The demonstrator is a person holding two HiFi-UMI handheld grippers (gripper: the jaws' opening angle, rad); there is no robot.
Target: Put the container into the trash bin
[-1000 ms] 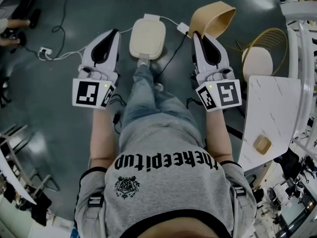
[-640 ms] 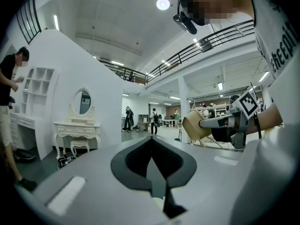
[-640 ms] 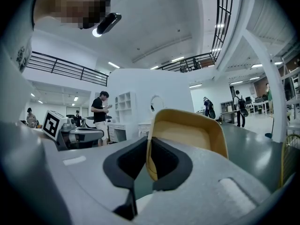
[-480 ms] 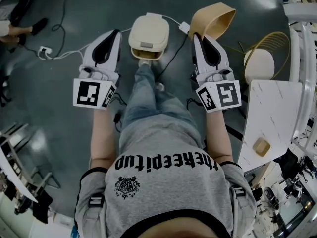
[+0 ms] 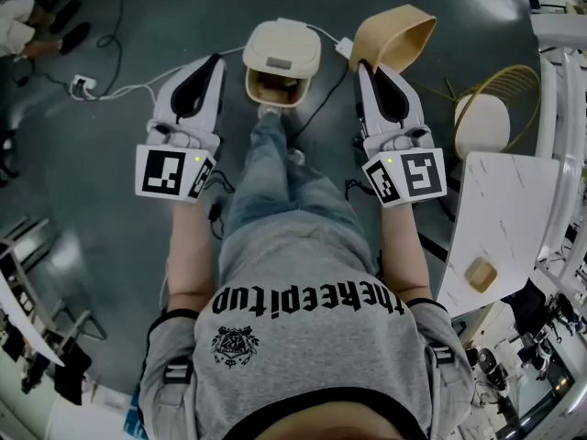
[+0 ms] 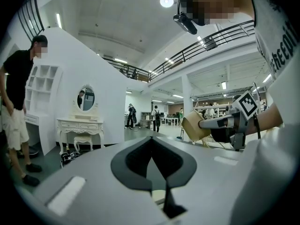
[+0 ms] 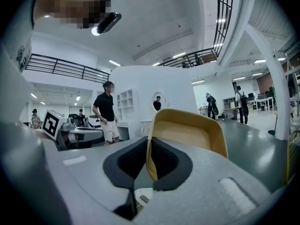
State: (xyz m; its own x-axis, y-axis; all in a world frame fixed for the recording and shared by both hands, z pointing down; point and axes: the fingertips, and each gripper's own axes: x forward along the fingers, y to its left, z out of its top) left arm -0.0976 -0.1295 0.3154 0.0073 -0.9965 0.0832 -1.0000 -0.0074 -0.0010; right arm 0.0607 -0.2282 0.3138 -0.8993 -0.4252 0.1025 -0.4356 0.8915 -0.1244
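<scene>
the tan, rounded plastic container (image 5: 396, 33) (image 7: 186, 131) is off the floor, pinched by one side wall in the right gripper (image 5: 368, 68) (image 7: 149, 159), whose dark jaws are closed down narrow on that thin wall, one pad inside and one outside. it hangs just to the right of the cream-coloured plastic trash bin (image 5: 282, 49) and apart from it, not over the opening. the bin stands on the dark grey floor (image 5: 110, 227) with its lid tipped up and a brownish inside showing at the front; the person's shoe (image 5: 267, 114) sits at the bin's front base. the left gripper (image 5: 212, 63) (image 6: 151, 143) is held level on the bin's other side, its jaws pressed together with nothing between them. a white cable (image 5: 119, 92) trails across the floor to the left. at the right stand a gold wire chair with a cream seat (image 5: 481, 114) and a white marble surface (image 5: 504, 200) carrying a small tan block (image 5: 481, 274).
</scene>
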